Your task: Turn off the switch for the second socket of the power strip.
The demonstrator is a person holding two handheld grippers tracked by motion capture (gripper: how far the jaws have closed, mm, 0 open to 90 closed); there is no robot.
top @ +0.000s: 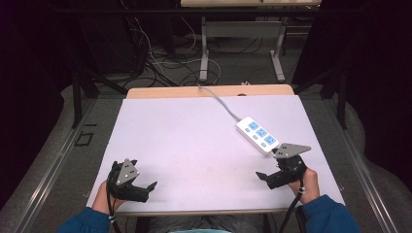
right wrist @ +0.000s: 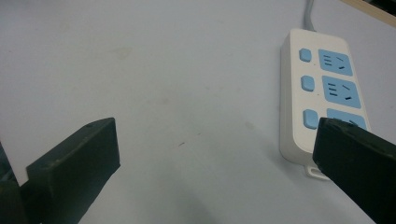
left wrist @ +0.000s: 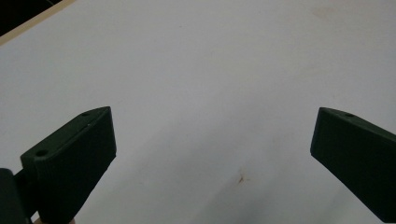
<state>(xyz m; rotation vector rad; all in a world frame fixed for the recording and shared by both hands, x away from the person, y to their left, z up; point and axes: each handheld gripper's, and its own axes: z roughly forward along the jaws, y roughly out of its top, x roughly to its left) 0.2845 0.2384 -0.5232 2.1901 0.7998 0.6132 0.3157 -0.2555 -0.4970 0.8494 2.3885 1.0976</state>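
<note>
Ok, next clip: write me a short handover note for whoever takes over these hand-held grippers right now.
Left hand-held gripper: open, holding nothing, near the table's front left edge.
Right hand-held gripper: open, holding nothing, just short of the power strip's near end.
White power strip with blue sockets: flat on the table at right, cord trailing over the far edge.
Done: nothing gripped yet.
Left: probably closing in on the strip.

1. Both forearms wear blue sleeves (top: 324, 208).
2. The left gripper (top: 145, 190) and right gripper (top: 266, 178) are black, each topped by a grey three-cornered plate.
3. A black cable trails from each.
4. Small holes, perhaps screw seats, mark the jaws.
</note>
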